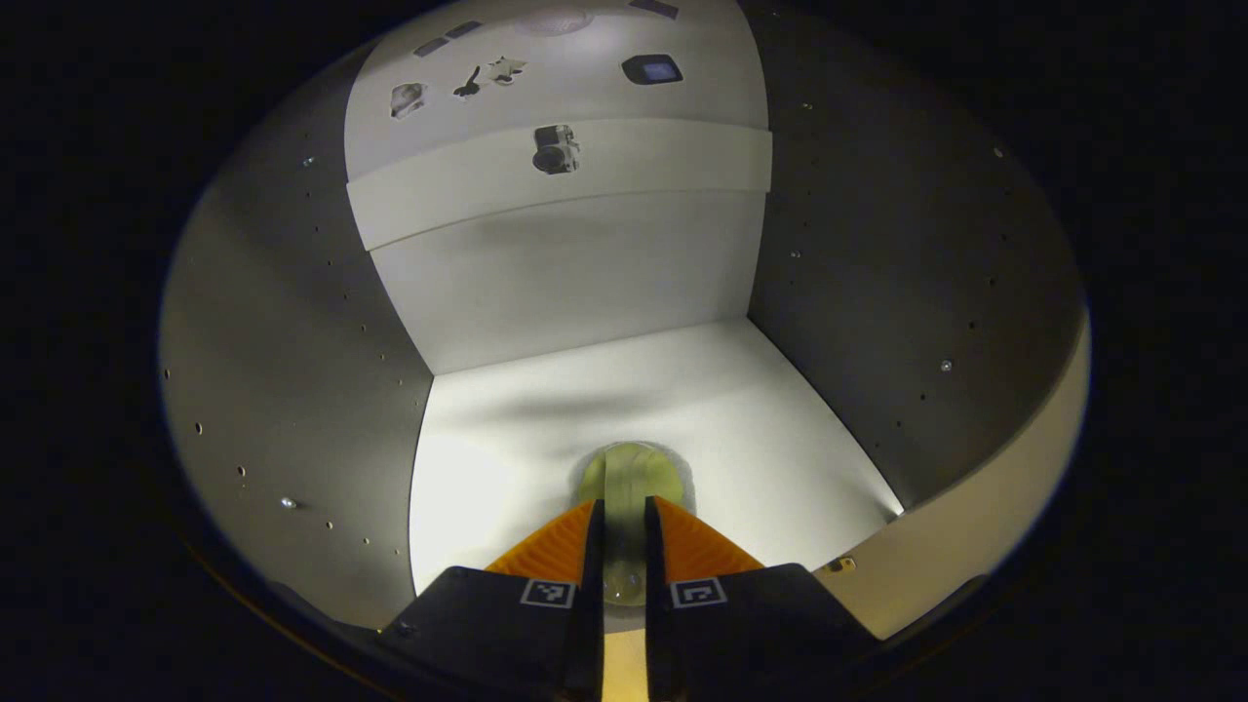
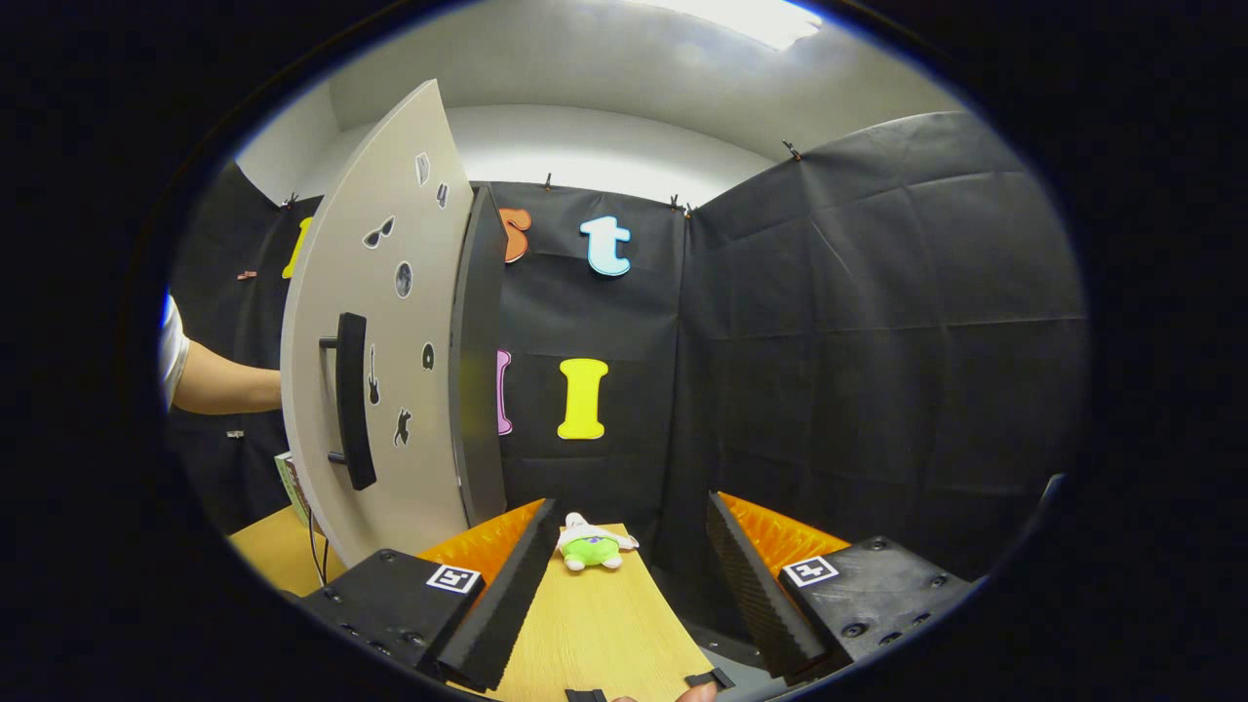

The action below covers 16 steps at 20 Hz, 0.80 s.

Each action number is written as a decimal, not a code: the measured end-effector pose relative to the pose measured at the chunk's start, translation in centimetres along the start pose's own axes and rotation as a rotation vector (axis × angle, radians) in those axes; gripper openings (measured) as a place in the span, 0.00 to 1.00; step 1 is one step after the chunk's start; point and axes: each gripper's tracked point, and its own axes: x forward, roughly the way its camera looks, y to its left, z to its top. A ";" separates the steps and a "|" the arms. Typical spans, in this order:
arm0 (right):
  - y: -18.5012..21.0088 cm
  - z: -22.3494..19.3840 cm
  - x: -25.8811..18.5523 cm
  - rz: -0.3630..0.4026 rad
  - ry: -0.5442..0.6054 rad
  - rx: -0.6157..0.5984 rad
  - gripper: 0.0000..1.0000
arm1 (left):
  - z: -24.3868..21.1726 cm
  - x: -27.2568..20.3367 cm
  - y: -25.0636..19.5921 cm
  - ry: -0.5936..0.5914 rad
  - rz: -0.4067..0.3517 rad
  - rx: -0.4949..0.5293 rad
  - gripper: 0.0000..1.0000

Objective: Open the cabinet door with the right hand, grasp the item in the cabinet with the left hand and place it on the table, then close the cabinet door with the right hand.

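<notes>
Inside the cabinet, a pale yellow-green rounded item (image 1: 629, 473) rests on the white cabinet floor (image 1: 760, 429). My left gripper (image 1: 621, 507) is shut on it, one finger pressing each side, and the item's near part is hidden between the fingers. In the right gripper view the grey cabinet door (image 2: 390, 390) stands swung open at the left, its black bar handle (image 2: 351, 400) facing me. My right gripper (image 2: 629, 517) hangs open over the wooden table (image 2: 604, 624), holding nothing and set to the right of the door.
Grey cabinet side walls (image 1: 292, 370) with rows of small holes close in on both sides of the left gripper. A small green plush toy (image 2: 590, 548) lies on the table beyond the right gripper. A person's arm (image 2: 219, 382) reaches behind the door.
</notes>
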 end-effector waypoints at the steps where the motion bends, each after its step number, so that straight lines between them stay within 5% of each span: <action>1: 0.0 0.0 0.0 -0.003 -0.003 0.001 0.96 | 0.0 -0.5 0.0 -0.008 -0.003 0.001 0.20; 9: 0.7 0.3 -0.5 -0.009 -0.009 -0.004 0.96 | -2.4 -8.6 -0.4 -0.111 -0.090 0.020 0.20; 16: 3.0 1.1 -0.5 0.058 -0.033 0.002 0.97 | -11.0 -14.0 -0.6 -0.173 -0.101 0.027 0.20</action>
